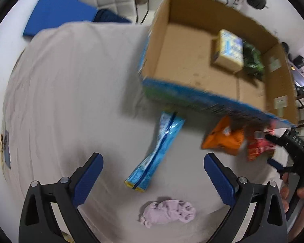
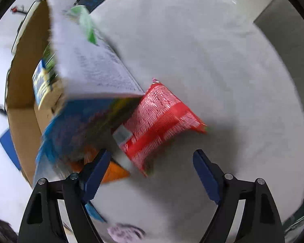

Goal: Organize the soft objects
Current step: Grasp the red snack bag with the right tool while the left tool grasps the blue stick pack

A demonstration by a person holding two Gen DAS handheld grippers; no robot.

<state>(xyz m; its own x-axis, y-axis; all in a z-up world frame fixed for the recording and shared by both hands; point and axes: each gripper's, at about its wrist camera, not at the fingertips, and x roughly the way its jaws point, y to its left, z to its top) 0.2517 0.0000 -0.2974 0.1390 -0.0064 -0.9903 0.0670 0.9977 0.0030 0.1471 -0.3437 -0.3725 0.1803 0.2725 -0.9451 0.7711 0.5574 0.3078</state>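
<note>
Both grippers, left point(image 1: 153, 174) and right point(image 2: 152, 174), hover with fingers spread and empty over the cloth-covered surface point(image 1: 71, 81); the red packet point(image 2: 160, 119) leans against the cardboard box point(image 1: 192, 64), where a hasty, blurred approach risks crushing it or nudging the box.

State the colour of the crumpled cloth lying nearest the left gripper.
Pale lilac cloth, clearest in the left wrist view.

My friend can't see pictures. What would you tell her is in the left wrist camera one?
The open left gripper hovers over a grey cloth-covered table, above a blue packet and a crumpled lilac cloth. Behind them sits an open cardboard box holding a yellow pack, with orange and red packets beside its front wall.
</note>
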